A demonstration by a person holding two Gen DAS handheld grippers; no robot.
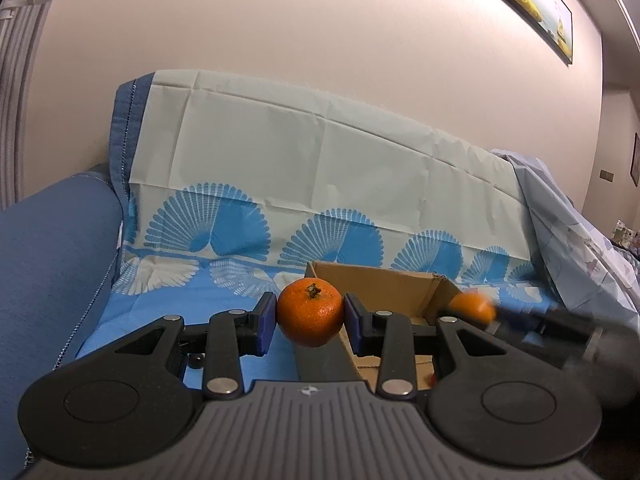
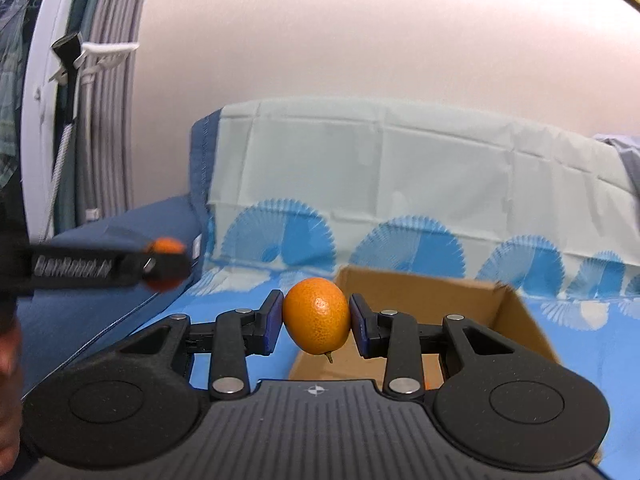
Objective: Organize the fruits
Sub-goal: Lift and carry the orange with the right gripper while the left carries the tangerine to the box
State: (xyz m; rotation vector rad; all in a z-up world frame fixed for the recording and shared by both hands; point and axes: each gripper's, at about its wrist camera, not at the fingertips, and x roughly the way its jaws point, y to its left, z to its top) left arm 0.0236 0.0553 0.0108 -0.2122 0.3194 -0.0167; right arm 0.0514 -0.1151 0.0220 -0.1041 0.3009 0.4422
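My left gripper [image 1: 310,318] is shut on a round orange mandarin [image 1: 310,312] with its stem up, held above the near left corner of an open cardboard box [image 1: 384,284]. In the right wrist view my right gripper [image 2: 317,318] is shut on a smaller oval orange fruit [image 2: 317,316], stem down, in front of the same cardboard box [image 2: 424,300]. Each gripper shows blurred in the other's view: the right gripper [image 1: 496,314] with its fruit at the box's right, the left gripper [image 2: 166,264] with its mandarin at the far left.
The box stands on a sofa covered by a pale cloth with blue fan prints [image 1: 248,236]. A blue sofa armrest [image 1: 52,248] rises at the left. A crumpled sheet [image 1: 568,216] lies at the right. Behind is a plain wall [image 1: 320,32].
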